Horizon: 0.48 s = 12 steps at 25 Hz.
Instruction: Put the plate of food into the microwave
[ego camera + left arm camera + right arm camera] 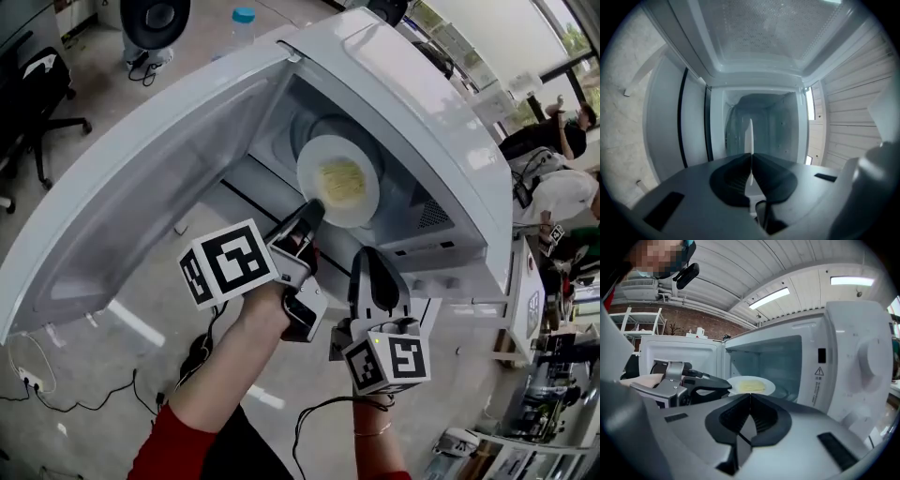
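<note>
The round white plate of yellow food (339, 180) hangs at the mouth of the open white microwave (403, 84), held level and reaching straight ahead of the left gripper (312, 208), which is clamped on its near rim. The cavity lies further ahead along that line. The right gripper (373, 264), jaws together on nothing, sits just beside the left, behind the plate.

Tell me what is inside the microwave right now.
A white plate of yellow food, held at its rim by the left tongs, is in the microwave. It hides most of the turntable; whether it rests on it cannot be seen.
</note>
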{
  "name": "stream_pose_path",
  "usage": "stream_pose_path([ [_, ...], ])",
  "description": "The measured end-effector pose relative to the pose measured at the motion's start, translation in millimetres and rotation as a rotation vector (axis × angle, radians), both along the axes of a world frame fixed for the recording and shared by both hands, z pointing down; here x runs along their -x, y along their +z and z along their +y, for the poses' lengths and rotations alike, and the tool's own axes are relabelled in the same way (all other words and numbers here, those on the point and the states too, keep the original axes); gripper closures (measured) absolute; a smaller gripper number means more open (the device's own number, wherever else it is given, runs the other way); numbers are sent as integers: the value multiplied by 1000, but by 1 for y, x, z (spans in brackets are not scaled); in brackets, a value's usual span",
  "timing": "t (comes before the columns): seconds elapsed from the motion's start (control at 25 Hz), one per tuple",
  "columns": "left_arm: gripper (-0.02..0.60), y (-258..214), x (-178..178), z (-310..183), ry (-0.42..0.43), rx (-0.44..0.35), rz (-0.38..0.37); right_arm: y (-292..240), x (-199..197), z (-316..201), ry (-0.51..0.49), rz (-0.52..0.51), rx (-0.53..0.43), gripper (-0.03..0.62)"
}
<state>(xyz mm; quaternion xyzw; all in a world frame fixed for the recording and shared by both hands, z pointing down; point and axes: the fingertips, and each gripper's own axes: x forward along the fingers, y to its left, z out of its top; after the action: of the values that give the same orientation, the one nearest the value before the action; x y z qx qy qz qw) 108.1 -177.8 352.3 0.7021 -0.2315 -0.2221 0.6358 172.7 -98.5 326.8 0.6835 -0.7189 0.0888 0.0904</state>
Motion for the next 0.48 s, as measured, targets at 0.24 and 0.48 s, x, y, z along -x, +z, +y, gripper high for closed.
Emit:
stream_pose_path([
  [0.24,565,2,-14,-28,-25,-10,-3,7,6,-17,-11,-1,-29,580],
  [0.48,565,2,-27,-48,-17,-3,-14,12,10,-22,-10,-5,-51,579],
])
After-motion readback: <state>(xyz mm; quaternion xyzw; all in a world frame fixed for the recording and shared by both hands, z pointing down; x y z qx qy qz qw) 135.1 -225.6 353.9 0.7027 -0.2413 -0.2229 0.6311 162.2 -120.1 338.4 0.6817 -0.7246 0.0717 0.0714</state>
